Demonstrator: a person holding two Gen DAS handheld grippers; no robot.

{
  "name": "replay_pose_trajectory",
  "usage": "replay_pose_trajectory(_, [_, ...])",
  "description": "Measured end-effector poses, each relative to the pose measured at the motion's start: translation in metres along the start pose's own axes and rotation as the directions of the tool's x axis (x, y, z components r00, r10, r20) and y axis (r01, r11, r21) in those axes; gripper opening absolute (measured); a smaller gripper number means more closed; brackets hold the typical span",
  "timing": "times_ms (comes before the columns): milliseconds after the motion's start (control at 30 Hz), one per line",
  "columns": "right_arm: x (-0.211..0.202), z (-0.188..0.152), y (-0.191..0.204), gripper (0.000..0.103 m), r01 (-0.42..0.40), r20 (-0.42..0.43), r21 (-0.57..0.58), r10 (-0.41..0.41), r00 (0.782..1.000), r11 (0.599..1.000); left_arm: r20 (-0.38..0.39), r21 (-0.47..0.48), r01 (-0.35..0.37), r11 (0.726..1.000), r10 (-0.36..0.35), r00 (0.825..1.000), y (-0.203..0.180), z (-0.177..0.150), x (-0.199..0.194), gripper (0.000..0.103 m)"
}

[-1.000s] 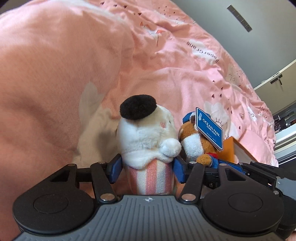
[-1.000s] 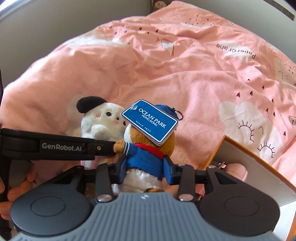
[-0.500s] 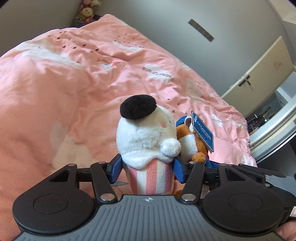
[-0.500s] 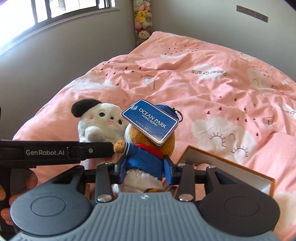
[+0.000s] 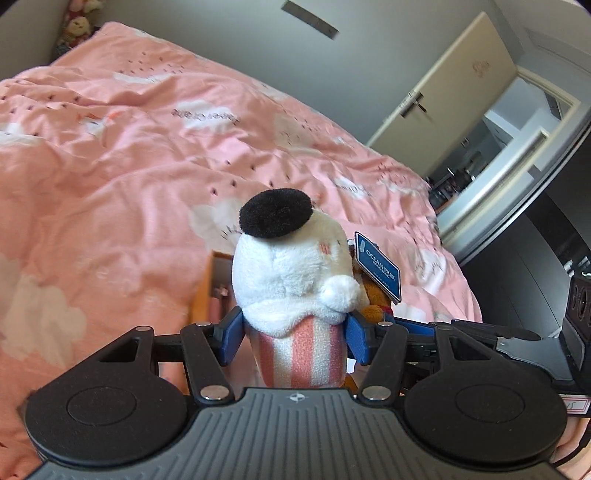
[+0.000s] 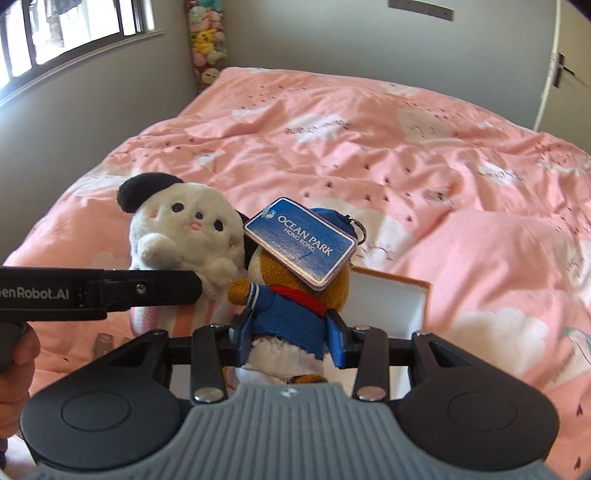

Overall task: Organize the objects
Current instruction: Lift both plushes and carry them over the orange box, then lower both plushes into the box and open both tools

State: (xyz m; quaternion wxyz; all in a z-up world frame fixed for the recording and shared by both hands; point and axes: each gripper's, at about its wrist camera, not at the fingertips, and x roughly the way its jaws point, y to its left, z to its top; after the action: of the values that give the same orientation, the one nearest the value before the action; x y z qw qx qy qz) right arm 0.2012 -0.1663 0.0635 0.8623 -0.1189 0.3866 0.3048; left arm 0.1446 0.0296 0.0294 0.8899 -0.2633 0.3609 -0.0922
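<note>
A white plush (image 5: 291, 273) with a black ear and a pink-striped body is clamped at its striped base by my left gripper (image 5: 295, 338), held above the bed. The same white plush (image 6: 184, 236) shows in the right wrist view, facing the camera. My right gripper (image 6: 288, 332) is shut on a brown bear plush (image 6: 291, 295) in a blue sailor top, with a blue Ocean Park tag (image 6: 301, 240) lying over its head. The two toys are side by side, touching. An open orange-edged box (image 6: 388, 299) lies on the duvet just behind the bear.
A rumpled pink duvet (image 6: 369, 147) with cloud prints covers the bed. Several soft toys (image 6: 207, 40) are stacked in the far corner by a window (image 6: 74, 33). A half-open door (image 5: 443, 85) and a dark cabinet (image 5: 535, 258) stand past the bed's right side.
Both grippers have risen and swung with their toys still clamped. The duvet has dropped away, and the window, the corner toys and the door have come into view.
</note>
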Motion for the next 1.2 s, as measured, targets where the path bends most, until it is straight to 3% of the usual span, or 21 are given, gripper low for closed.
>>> replay_pose_trajectory(233, [0.017, -0.019, -0.039, 0.042, 0.041, -0.072, 0.050, -0.038, 0.997, 0.998, -0.108, 0.028, 0.041, 0.999, -0.038, 0.993, -0.013, -0.010, 0.042, 0.065])
replay_pose_trajectory(600, [0.067, -0.027, -0.065, 0.042, 0.046, -0.188, 0.077, -0.031, 0.982, 0.996, -0.260, 0.011, 0.058, 0.998, -0.053, 0.964, -0.006, -0.009, 0.099, 0.065])
replay_pose_trajectory(867, [0.088, -0.014, -0.059, 0.042, 0.060, -0.247, 0.002, -0.058, 0.967, 0.998, -0.348, 0.033, 0.035, 0.999, -0.021, 0.937, 0.002, 0.006, 0.129, 0.065])
replay_pose_trajectory(1033, [0.104, -0.015, -0.043, 0.042, 0.120, -0.260, -0.149, -0.156, 0.953, 0.982, -0.398, 0.049, 0.006, 0.999, 0.014, 0.917, 0.006, 0.005, 0.147, 0.065])
replay_pose_trajectory(1200, [0.115, -0.014, -0.039, 0.042, 0.134, -0.275, -0.249, -0.203, 0.940, 0.959, -0.436, 0.130, -0.018, 0.991, 0.073, 0.897, -0.003, 0.005, 0.164, 0.065])
